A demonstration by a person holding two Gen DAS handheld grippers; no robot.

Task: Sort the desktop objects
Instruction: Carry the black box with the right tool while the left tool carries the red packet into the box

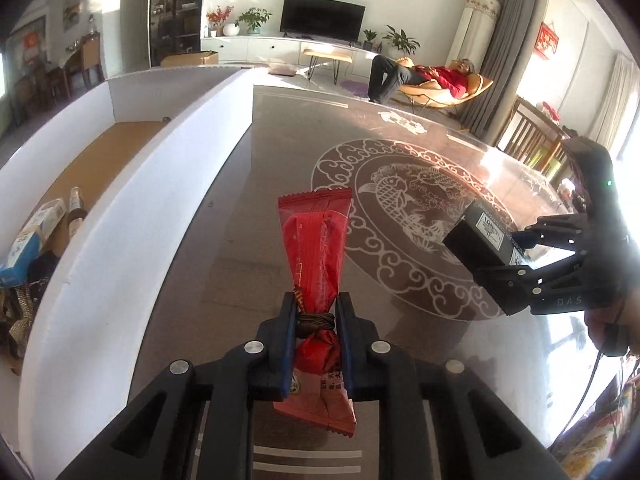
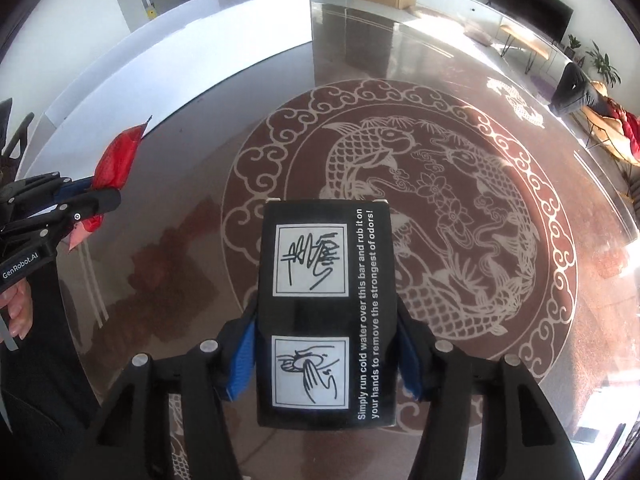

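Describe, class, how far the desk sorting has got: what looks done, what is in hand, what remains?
Done: a blue-and-white carton and a small bottle already lie inside the white bin. In hand: the left gripper is shut on a red snack packet; the right gripper clamps a black box. Left: both still need placing; the patterned table shows nothing else loose.
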